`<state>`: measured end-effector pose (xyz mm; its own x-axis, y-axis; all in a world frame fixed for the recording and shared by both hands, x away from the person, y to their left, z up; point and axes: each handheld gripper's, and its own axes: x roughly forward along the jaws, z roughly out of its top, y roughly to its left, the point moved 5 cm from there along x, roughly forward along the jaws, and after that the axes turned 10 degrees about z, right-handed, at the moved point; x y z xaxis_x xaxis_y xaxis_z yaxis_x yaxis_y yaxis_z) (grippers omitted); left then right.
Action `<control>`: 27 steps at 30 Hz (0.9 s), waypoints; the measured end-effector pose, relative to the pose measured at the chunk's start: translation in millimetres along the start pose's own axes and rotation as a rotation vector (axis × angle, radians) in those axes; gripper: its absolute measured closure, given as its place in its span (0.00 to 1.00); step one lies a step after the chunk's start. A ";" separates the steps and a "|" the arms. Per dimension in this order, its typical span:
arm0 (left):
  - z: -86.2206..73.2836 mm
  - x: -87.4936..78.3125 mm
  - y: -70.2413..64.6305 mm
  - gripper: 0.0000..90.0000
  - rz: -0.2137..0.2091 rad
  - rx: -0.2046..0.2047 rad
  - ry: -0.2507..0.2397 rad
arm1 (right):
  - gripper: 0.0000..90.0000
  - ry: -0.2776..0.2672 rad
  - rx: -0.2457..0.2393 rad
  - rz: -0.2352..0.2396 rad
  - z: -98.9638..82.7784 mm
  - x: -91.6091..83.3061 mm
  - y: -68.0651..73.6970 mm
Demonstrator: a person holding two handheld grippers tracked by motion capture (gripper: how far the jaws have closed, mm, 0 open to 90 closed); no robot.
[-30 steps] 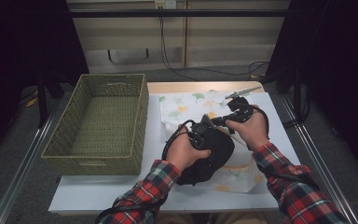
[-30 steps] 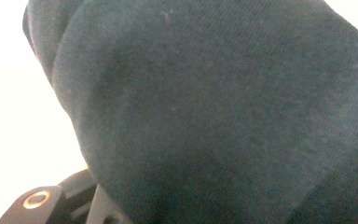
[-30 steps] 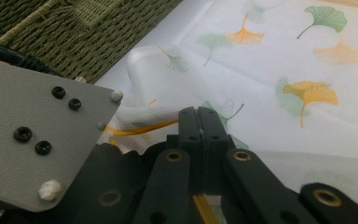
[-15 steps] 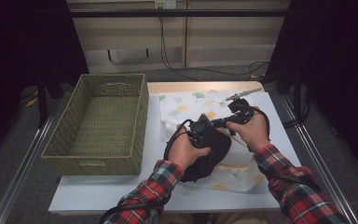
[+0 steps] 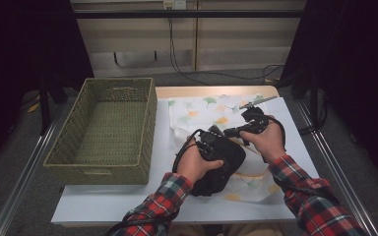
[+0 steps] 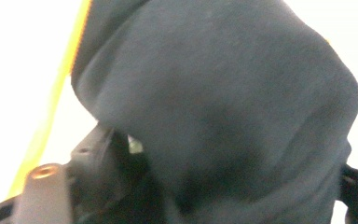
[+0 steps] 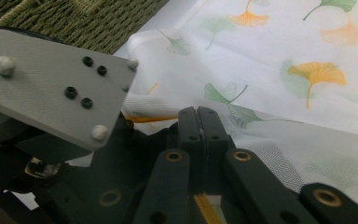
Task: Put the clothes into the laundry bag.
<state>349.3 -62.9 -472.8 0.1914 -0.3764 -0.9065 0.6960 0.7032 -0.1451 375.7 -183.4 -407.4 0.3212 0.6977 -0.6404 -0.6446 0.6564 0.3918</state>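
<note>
The woven basket (image 5: 106, 128) stands at the table's left. Just right of it, the left gripper (image 5: 211, 145) has been spreading its jaws around the dark garment (image 5: 221, 167), which lies on the leaf-print cloth (image 5: 202, 110). Beside it the right gripper (image 7: 198, 122) rests pinched together, holding nothing visible, both forearms low.

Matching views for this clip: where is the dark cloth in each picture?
High view: dark cloth lower centre, under the left hand, on the leaf-print cloth.
Left gripper view: it spreads across the middle, close up.
Right gripper view: I cannot make it out.
Shared landmark: the leaf-print cloth.
</note>
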 end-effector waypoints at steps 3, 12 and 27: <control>-3.9 -1.8 1.2 0.17 0.010 0.010 -0.005 | 1.00 0.001 0.005 -0.004 -0.7 0.1 -0.4; -12.3 -9.2 -3.6 0.09 0.015 0.094 -0.017 | 1.00 0.014 0.008 -0.007 1.1 2.6 -2.7; -31.9 14.4 -8.2 0.19 0.084 0.177 0.027 | 1.00 0.021 0.008 -0.023 1.8 3.3 -4.7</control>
<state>324.3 -54.8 -497.3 0.2372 -0.3028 -0.9230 0.7897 0.6135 0.0017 381.1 -183.7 -410.2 0.3210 0.6761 -0.6632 -0.6318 0.6745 0.3819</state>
